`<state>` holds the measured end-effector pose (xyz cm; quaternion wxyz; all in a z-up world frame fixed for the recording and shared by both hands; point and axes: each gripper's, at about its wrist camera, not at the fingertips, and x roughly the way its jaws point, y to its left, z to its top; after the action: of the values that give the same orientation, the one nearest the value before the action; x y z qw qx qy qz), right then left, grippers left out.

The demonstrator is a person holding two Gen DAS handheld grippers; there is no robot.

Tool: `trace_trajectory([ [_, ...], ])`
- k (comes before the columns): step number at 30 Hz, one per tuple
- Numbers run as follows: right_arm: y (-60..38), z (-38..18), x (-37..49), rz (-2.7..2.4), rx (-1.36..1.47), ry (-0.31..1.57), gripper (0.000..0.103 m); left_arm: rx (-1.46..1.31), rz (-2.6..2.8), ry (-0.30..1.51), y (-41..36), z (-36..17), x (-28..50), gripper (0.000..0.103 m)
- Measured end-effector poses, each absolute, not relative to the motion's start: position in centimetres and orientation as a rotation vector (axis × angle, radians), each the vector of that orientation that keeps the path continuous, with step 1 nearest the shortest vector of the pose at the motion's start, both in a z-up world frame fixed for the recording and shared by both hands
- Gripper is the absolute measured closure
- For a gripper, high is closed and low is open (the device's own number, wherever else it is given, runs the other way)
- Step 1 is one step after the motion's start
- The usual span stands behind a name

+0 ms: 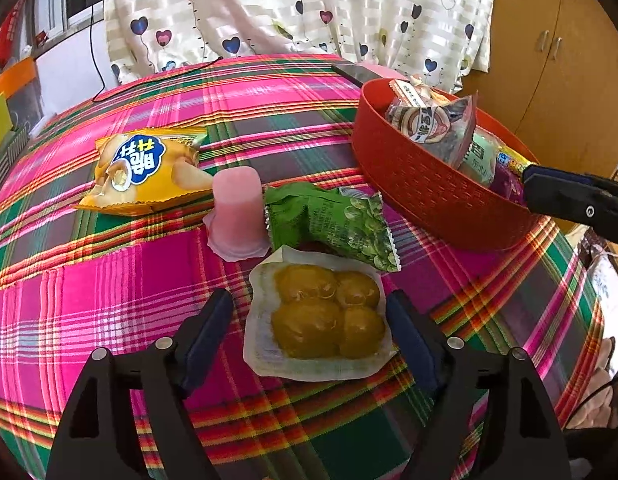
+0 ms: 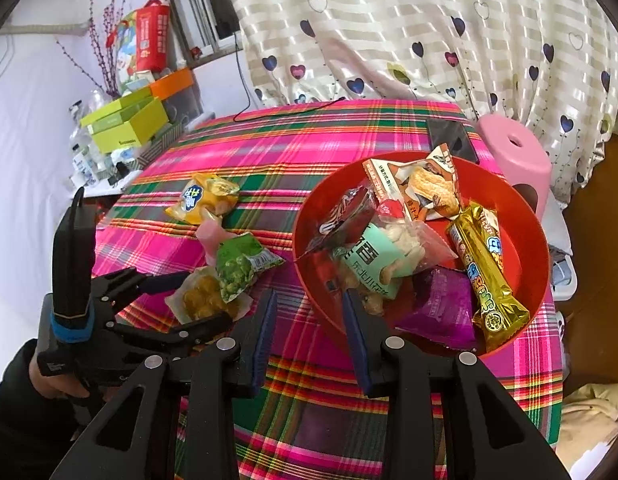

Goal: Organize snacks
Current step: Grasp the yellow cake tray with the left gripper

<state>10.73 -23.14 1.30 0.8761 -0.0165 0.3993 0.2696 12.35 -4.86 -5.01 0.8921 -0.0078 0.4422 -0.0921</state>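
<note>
While left claw (image 1: 309, 312) straddles chestnut pack (image 1: 321, 316), tilted down

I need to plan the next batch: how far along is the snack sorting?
Done: several packets lie in the red basket. In hand: nothing; the open left gripper straddles the clear pack of yellow pieces. Left: also the green packet, pink jelly cup and yellow bag.

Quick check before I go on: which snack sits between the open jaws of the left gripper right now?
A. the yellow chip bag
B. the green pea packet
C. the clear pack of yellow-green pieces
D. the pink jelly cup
C: the left gripper stands open around the clear pack of yellow-green pieces on the tablecloth, not yet pressing it.
</note>
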Motion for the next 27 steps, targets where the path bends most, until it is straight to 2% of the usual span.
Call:
trace_trajectory([
  [7,-23.1,1.3,10.7,0.564,-0.034,0.833,0.071,0.01,-0.161,0.923,-5.4,-5.1,12.5,0.023],
  [9,-23.2,1.4,10.7,0.562,-0.034,0.833,0.071,0.004,-0.158,0.915,-5.4,-4.8,12.3,0.036],
  [11,-23.2,1.4,10.7,0.562,-0.035,0.831,0.071,-0.018,-0.161,0.92,-5.2,-4.7,12.1,0.042],
  [27,-21.0,1.5,10.1,0.605,-0.058,0.826,0.071,-0.122,-0.124,0.865,-2.4,-3.2,9.8,0.043],
])
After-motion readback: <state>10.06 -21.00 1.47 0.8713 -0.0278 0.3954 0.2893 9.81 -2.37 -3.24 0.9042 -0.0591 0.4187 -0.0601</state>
